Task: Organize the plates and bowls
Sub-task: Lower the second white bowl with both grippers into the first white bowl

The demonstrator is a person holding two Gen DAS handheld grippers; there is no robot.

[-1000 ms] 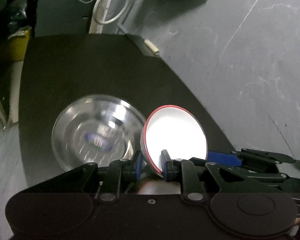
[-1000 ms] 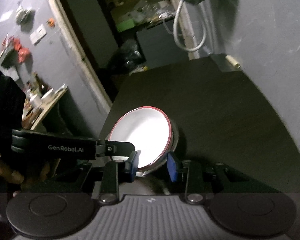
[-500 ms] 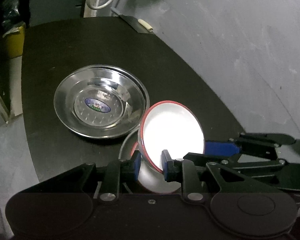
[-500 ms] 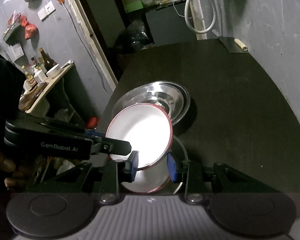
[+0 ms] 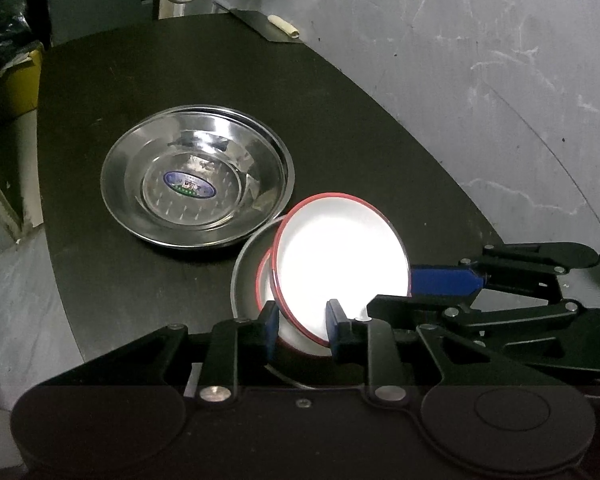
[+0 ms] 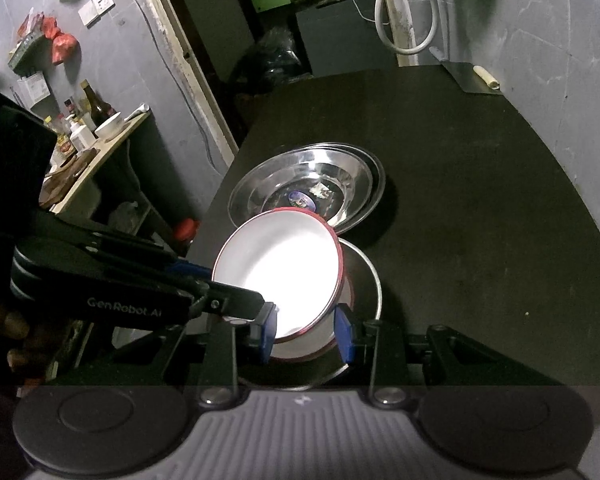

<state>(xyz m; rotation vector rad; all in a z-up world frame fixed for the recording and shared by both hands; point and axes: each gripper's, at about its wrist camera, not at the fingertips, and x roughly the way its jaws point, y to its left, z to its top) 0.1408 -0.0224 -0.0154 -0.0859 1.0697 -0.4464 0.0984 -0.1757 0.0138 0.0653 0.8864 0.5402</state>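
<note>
white bowl held over its twin, between two grippers

the left gripper [image 5: 302, 328] has the near rim of a red-rimmed white bowl [image 5: 340, 264] between its blue pads; its jaws are opening, and the frames do not show whether the pads still press on the rim. the right gripper [image 6: 306, 330] straddles the same bowl's [image 6: 278, 272] rim from the opposite side, its pads set a little apart from the rim, with a gap visible at the right pad, so it looks loosely open around it rather than clamped. the bowl is tilted and sits just above a second red-rimmed white bowl [image 5: 266, 280], which rests inside a grey-rimmed dish [image 5: 240, 268]. just beyond these lies a stack of steel plates [image 5: 196, 176] with a blue sticker in the centre. everything stands on a dark round table [image 5: 340, 120] set against a grey wall [image 5: 480, 60].
</note>
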